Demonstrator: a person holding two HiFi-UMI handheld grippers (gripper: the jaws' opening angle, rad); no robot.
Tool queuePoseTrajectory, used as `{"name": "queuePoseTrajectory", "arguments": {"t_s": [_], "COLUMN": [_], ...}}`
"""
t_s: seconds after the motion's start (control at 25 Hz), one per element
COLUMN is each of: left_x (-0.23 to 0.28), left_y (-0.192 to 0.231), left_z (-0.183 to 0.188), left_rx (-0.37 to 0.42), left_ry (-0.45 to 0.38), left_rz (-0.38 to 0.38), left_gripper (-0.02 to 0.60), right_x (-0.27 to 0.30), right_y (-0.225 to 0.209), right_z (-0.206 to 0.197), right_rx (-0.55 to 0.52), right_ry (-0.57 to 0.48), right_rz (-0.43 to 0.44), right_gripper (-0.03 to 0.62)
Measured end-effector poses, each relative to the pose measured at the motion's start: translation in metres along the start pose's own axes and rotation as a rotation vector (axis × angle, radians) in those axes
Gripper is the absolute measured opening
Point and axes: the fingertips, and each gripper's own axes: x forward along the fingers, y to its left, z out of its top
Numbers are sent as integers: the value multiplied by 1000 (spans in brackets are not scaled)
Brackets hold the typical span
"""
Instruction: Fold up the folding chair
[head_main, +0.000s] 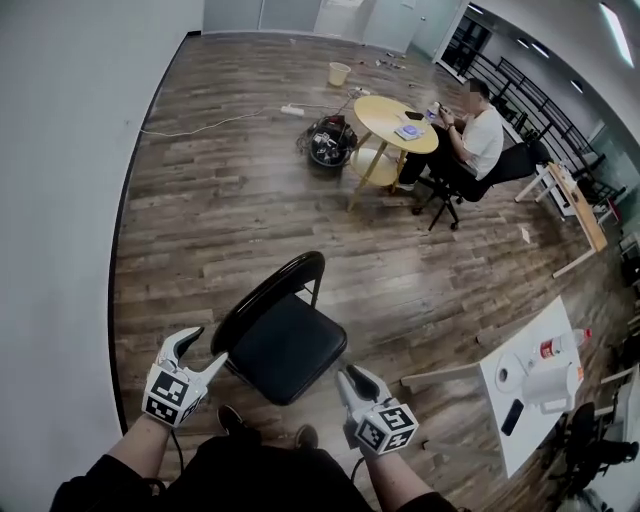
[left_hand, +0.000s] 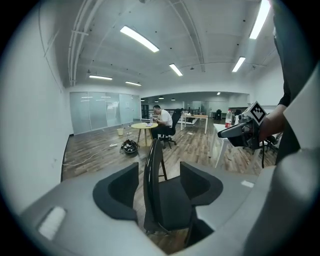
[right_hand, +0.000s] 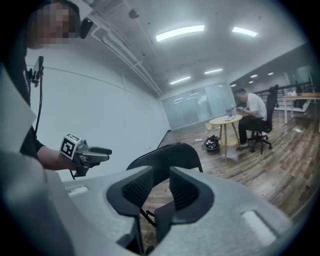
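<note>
A black folding chair (head_main: 285, 340) stands unfolded on the wooden floor just in front of me, its curved backrest (head_main: 272, 288) at the far left. My left gripper (head_main: 208, 346) hangs open beside the backrest's left end, without touching it. In the left gripper view the backrest (left_hand: 153, 170) shows edge-on beyond the wide-apart jaws of that gripper (left_hand: 159, 181). My right gripper (head_main: 352, 375) is near the seat's front right corner. In its own view the right gripper (right_hand: 161, 182) has a narrow gap with nothing in it, and the backrest (right_hand: 170, 152) lies beyond.
A white wall (head_main: 60, 200) runs close along the left. Further off are a round wooden table (head_main: 395, 125), a seated person (head_main: 482, 135) and a dark bundle on the floor (head_main: 330, 143). A white table (head_main: 535, 385) with a bottle stands at the right.
</note>
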Motion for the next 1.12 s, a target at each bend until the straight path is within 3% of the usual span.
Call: {"name": "queuePoseTrajectory", "arguments": {"t_s": [0.2, 0.4, 0.88, 1.12], "left_x": [29, 58, 102, 114], "left_y": [20, 27, 32, 31], "left_z": [-9, -25, -54, -56], "left_rx": [33, 42, 22, 2], "left_ry": [42, 122, 348, 414], "left_rz": [-74, -117, -126, -112], "left_gripper": [295, 319, 334, 333], "right_x": [18, 37, 81, 100], "right_y": [-6, -17, -88, -123], "right_z": [-16, -45, -164, -209], "right_rx": [69, 132, 354, 424], "right_ry": [26, 82, 317, 378], "right_rz": [-86, -104, -89, -98], "right_gripper": [123, 160, 224, 245]}}
